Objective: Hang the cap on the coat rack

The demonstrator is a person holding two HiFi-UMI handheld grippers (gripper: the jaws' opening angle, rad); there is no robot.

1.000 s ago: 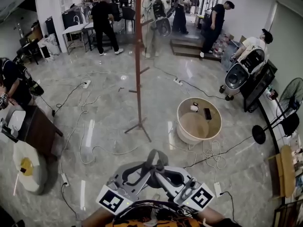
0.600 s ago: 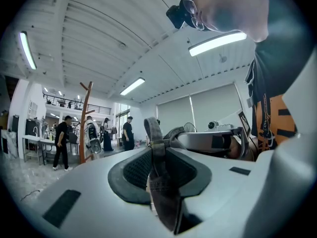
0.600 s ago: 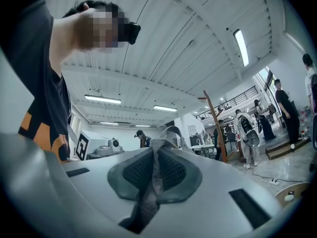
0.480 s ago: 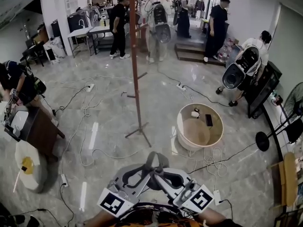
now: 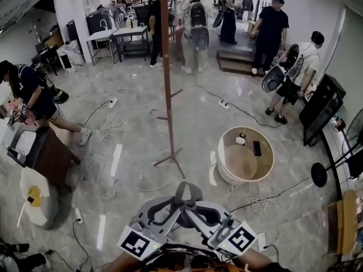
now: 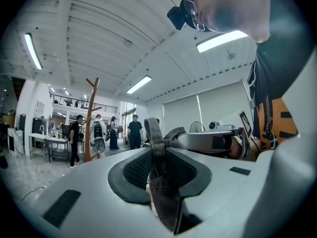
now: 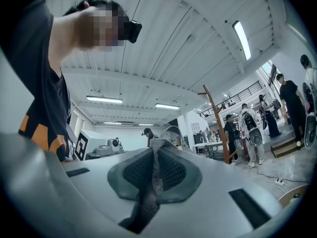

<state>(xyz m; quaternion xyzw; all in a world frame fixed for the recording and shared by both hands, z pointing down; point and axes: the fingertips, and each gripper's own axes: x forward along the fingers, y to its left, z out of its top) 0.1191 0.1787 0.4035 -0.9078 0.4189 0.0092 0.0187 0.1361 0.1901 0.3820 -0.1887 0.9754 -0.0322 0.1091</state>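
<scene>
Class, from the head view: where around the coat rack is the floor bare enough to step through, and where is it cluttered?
Bare: the marble floor between the brown wooden coat rack and the round beige tub. Crowded: left of the rack's base, where white cables loop towards the brown cabinet. A black cable crosses beyond the tub.

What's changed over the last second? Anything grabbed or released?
The coat rack sits slightly lower in the head view, so the wearer has likely edged toward it. Nothing grabbed or released: left gripper and right gripper stay shut on the cap strap.
</scene>
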